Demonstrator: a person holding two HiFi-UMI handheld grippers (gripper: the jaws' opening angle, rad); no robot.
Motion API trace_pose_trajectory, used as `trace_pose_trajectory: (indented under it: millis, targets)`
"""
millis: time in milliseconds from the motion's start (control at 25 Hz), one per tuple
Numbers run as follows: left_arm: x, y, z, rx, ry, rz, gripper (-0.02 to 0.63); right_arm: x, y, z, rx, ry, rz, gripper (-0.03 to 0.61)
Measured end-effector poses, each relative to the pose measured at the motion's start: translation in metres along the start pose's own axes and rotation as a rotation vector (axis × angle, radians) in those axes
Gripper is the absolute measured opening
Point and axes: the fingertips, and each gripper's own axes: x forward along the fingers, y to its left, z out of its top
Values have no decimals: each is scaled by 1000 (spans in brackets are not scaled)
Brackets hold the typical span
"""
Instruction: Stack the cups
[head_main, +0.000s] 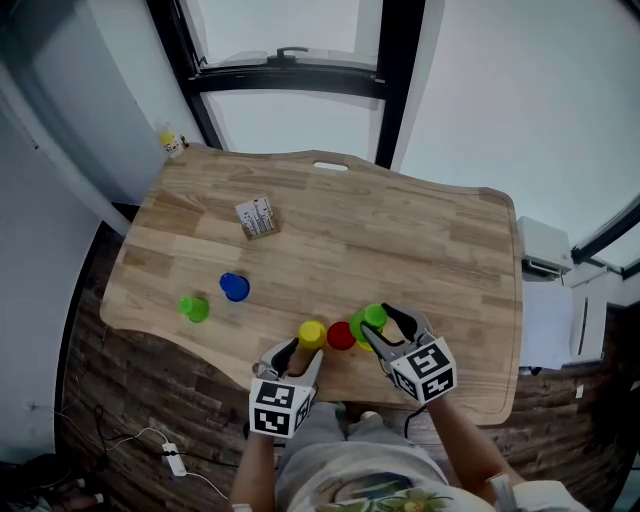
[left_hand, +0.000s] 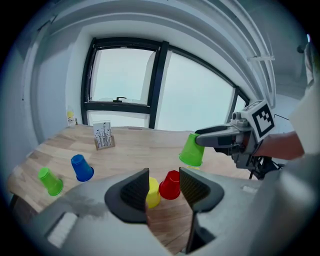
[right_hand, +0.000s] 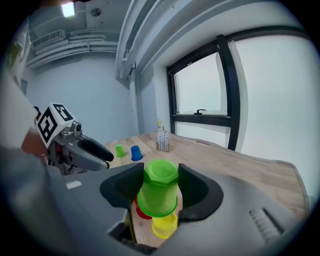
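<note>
Green cup (right_hand: 158, 195) upside down, clamped between pads of right tool (right_hand: 160, 180), lifted off table (head_main: 400, 230), tilted, just right of red cup (left_hand: 171, 185). Red cup and yellow cup (left_hand: 152, 192) upside down side by side at near table edge. Left tool (left_hand: 164, 186) empty, jaws parted, pointed at yellow and red cups just ahead, touching neither. Blue cup (head_main: 234, 287) and second green cup (head_main: 194, 308) near each other further left, well apart from others. Card stand (head_main: 258, 217) at far left.
</note>
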Motion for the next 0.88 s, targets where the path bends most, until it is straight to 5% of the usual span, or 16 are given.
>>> trace_pose_trajectory:
  millis: [880]
  targets:
    - [-4, 4, -16, -13, 34, 28, 199, 23, 15, -32, -122, 54, -3, 219]
